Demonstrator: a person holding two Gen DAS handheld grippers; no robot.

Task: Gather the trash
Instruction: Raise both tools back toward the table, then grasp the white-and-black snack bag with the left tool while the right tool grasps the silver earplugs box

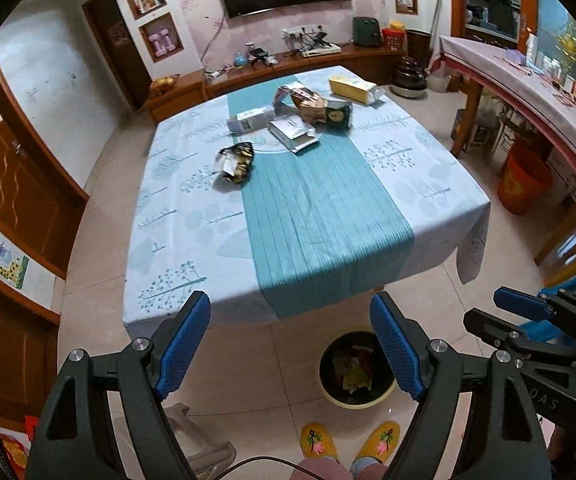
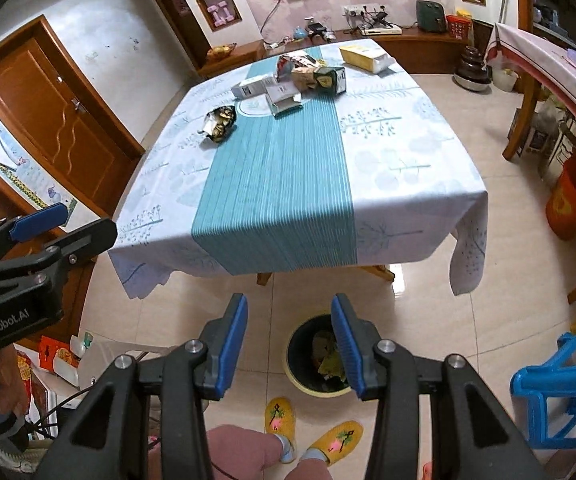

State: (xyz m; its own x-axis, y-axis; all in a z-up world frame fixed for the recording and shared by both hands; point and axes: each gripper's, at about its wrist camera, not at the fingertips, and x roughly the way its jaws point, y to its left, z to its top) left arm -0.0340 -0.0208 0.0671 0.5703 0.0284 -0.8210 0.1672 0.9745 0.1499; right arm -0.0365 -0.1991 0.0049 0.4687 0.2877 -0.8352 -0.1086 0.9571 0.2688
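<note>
Trash lies on the far half of the table (image 1: 208,240): a crumpled dark snack wrapper (image 1: 237,162), a white carton (image 1: 250,119), a flat grey box (image 1: 293,132), a heap of crushed cartons (image 1: 314,106) and a yellow pack (image 1: 352,89). The same pieces show in the right wrist view, wrapper (image 2: 219,122) and heap (image 2: 312,74). A round bin (image 1: 356,374) with trash inside stands on the floor before the table; it also shows in the right wrist view (image 2: 308,354). My left gripper (image 1: 290,344) and right gripper (image 2: 290,344) are both open and empty, held above the bin, short of the table's near edge.
A blue plastic stool (image 2: 560,388) stands at the right. An orange bucket (image 1: 522,180) sits under a side table (image 1: 528,80). Wooden doors (image 2: 60,116) are at the left. The person's yellow slippers (image 1: 348,440) are on the tiled floor by the bin.
</note>
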